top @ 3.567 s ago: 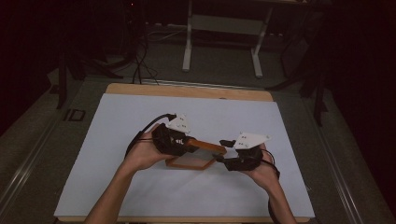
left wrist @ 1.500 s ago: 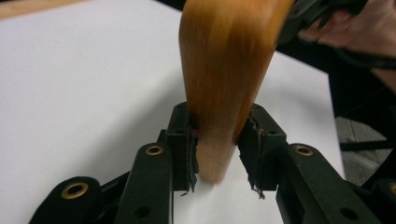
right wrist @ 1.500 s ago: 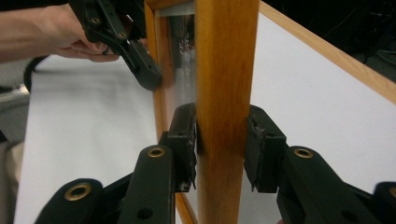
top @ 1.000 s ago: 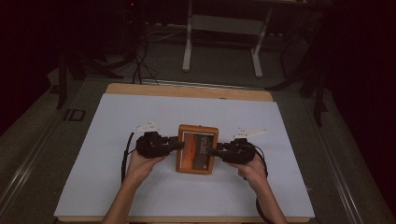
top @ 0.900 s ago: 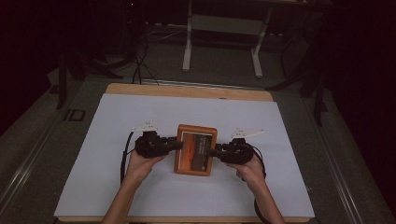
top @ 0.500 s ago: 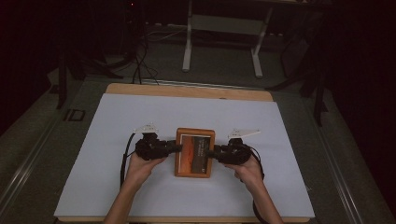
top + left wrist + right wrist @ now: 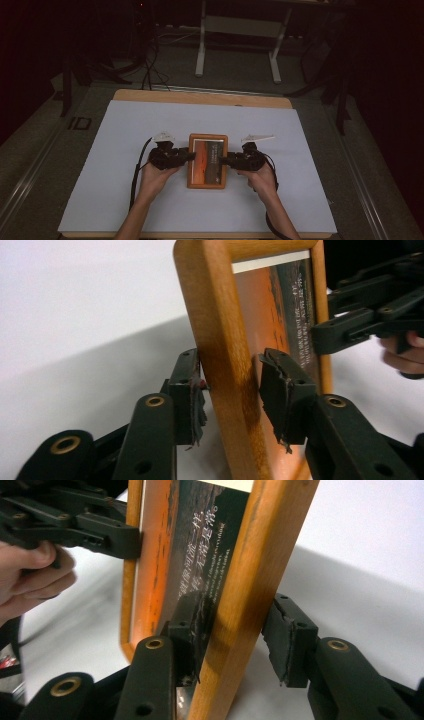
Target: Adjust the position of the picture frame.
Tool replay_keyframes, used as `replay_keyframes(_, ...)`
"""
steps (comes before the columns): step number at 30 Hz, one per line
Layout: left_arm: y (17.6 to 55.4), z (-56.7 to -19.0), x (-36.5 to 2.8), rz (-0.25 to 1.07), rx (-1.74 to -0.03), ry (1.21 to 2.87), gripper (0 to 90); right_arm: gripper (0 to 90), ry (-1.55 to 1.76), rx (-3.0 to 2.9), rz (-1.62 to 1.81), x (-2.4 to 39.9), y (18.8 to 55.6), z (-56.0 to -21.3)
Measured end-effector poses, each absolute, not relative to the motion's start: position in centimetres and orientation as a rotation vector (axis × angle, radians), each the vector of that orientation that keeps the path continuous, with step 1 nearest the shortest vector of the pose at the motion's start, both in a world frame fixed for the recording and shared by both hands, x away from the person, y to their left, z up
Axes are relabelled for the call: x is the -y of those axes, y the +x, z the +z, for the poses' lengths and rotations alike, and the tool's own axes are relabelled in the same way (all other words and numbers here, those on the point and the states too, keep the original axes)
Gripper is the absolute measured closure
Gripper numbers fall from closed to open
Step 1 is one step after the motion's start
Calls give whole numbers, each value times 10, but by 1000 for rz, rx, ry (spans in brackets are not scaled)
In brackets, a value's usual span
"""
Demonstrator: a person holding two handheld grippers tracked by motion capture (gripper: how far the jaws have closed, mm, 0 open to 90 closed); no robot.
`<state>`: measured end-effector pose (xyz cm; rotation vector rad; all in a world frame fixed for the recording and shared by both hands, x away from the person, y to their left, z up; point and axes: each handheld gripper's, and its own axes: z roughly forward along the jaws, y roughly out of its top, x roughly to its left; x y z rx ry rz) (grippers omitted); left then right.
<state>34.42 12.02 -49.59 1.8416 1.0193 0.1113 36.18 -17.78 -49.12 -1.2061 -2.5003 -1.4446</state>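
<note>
Dark room, floor cables and a white stand point(image 7: 239, 30) at top of the high view, mostly lost in shadow; wooden table point(image 7: 200, 97) with a white mat point(image 7: 115, 200) fills the lower half. Forearms cut off at the bottom edge. Picture frame point(image 7: 207, 160), wooden border and orange print, lies flat at centre of the mat, just below frame middle; its small white text is too fine to read in the high view.

Left gripper point(image 7: 186, 156) sits left of centre, hand point(image 7: 154, 176) behind it, pointing level toward the frame's left edge, cable looping down along the wrist. In the left gripper view its jaws straddle the wooden bar of the picture frame point(image 7: 225, 350): left pad touches the wood or nearly, right pad stands off with a clear gap, so the grasp is released; jaws have just been opening.

Right gripper point(image 7: 224, 161) right of centre, hand point(image 7: 260, 175) behind, pointing level at the frame's right edge. In the right gripper view the bar point(image 7: 250, 595) sits between its jaws, right pad clearly apart, left pad close, contact hard to judge; released, jaws have just been opening
</note>
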Motion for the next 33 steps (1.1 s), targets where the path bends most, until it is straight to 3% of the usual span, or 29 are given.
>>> replay_keyframes(20,380,-530,-112,-59,-1166,1844,462,514,-1389,2392,-1182,171,395,-515)
replay_keyframes(27,375,-525,-109,17,-1145,1899,427,503,-1368,2410,-1188,172,394,-515)
replay_keyframes(33,366,-517,-106,156,-1137,1950,435,495,-1420,2501,-1206,174,391,-508)
